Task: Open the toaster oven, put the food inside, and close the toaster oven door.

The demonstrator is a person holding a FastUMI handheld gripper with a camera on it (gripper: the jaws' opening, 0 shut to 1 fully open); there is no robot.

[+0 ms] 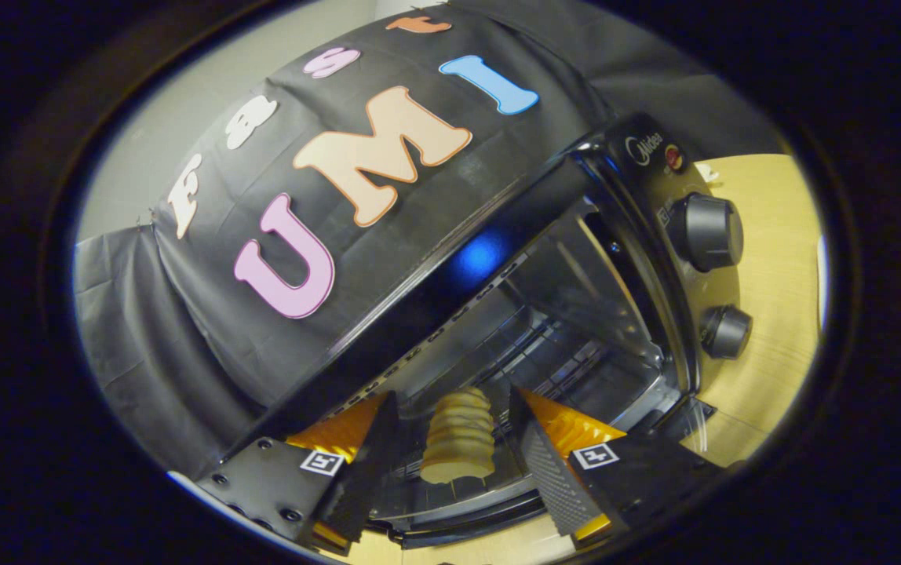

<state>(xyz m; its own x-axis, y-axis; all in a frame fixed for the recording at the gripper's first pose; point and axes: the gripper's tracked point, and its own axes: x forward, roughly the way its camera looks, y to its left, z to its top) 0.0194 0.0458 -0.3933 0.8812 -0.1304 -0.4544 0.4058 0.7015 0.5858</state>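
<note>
While the whole scene sits tilted in the gripper view, the oven (576, 314) stands with its door (466, 502) dropped open, and the gripper (450, 463) is right at its mouth. Its two fingers are spread apart, one on each side of the food (458, 439), with a clear gap showing between each finger and the piece, so neither presses on it. The food is a pale, ridged, spiral-looking lump (what it is exactly I cannot tell) lying on the wire rack (545, 361) just inside the opening, near the front edge and between the fingers. Beyond it the rack runs back into the shiny metal cavity. On the oven's control panel, to the side of the cavity, are two dark knobs, a larger one (705, 231) and a smaller one (725, 331), with a small red lamp (674, 158) near the larger. The oven rests on a light wooden table (772, 267), and black cloth (207, 329) hangs behind it.
</note>
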